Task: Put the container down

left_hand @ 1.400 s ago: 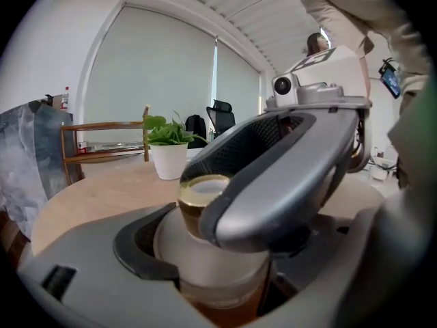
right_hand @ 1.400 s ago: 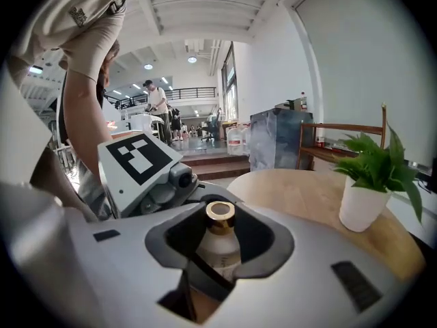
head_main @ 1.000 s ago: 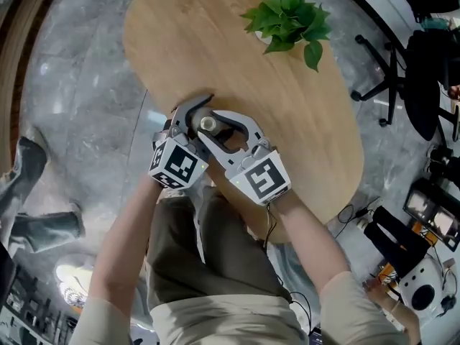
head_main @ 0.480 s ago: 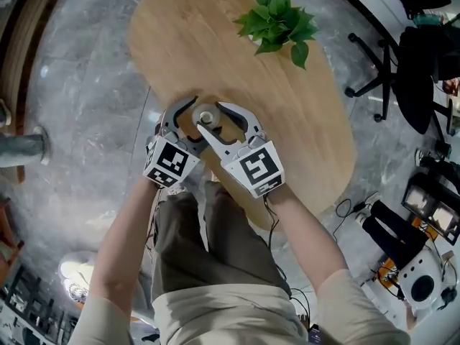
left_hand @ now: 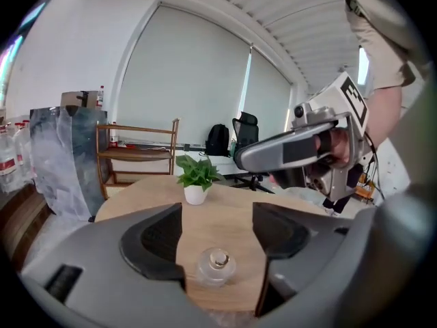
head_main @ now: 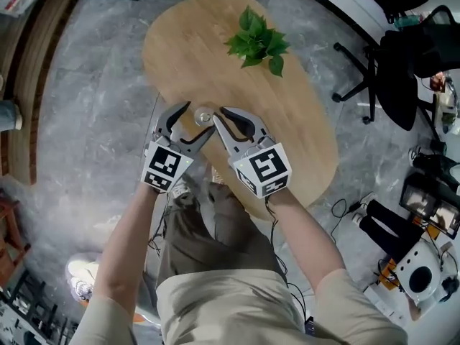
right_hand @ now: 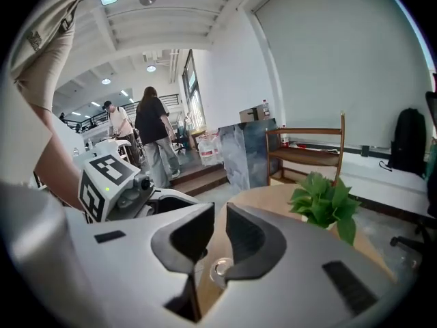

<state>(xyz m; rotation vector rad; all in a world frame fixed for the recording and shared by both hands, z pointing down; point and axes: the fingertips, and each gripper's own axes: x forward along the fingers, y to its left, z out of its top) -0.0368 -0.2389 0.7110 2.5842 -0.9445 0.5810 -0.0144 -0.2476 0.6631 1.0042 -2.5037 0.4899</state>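
1. The right gripper [right_hand: 218, 217] has just been closing its jaws; only a slim gap remains, with nothing gripped in it.
2. Below that gap, a clear container [right_hand: 220, 270] stands on the wooden table [right_hand: 263, 198].
3. A potted plant [right_hand: 321, 202] sits farther back on the table.

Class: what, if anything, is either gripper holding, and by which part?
Nothing is held. The container stands free on the table. The left gripper, wide open, and the right gripper, nearly closed, have both just been closing on nothing.
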